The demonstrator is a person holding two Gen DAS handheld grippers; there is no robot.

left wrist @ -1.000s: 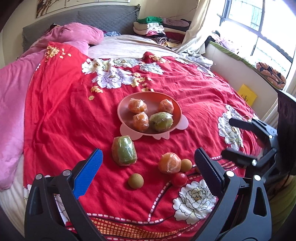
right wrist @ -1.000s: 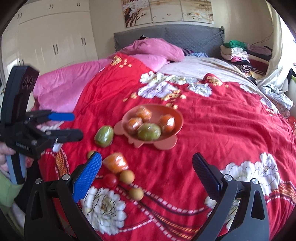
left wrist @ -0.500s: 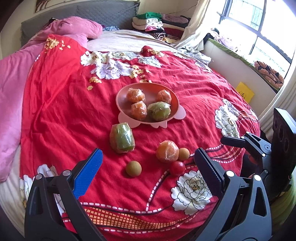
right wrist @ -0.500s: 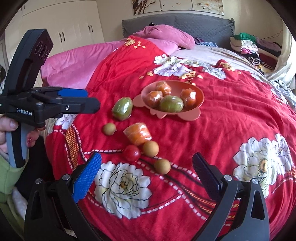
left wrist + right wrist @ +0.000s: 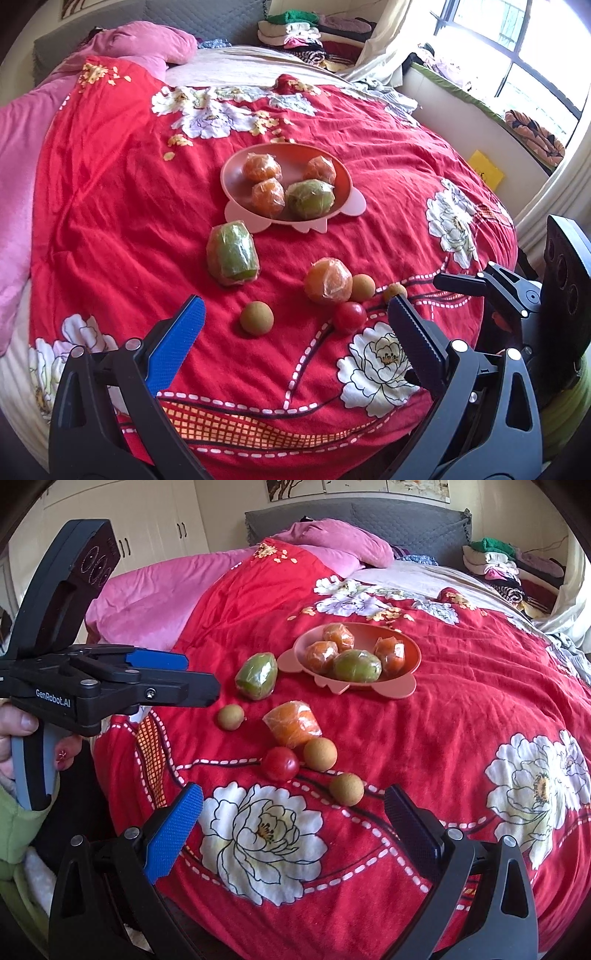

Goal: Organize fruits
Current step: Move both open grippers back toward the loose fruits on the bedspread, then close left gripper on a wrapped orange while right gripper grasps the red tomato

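A pink bowl (image 5: 229, 173) on the red flowered bedspread holds three wrapped oranges and one wrapped green fruit (image 5: 309, 199). In front of it lie loose fruit: a wrapped green fruit (image 5: 232, 254), a wrapped orange (image 5: 328, 280), a red tomato (image 5: 349, 315) and three small brown round fruits, one of them (image 5: 256, 318) nearest my left gripper. My left gripper (image 5: 295, 310) hovers open over the bed's near edge, with nothing between its fingers. My right gripper (image 5: 293, 801) is open and empty too, just short of a brown fruit (image 5: 346, 788) and the tomato (image 5: 280, 763).
A pink blanket (image 5: 155, 602) covers the bed's left side. Folded clothes (image 5: 295, 35) are stacked by the grey headboard. A window ledge (image 5: 480, 110) runs along the right. A hand (image 5: 18, 727) holds the left gripper's handle at the bed's near corner.
Both grippers have drawn back toward the bed's near edge and stayed open. The right gripper swung so the loose fruit now lies straight ahead. The fruit has not moved.
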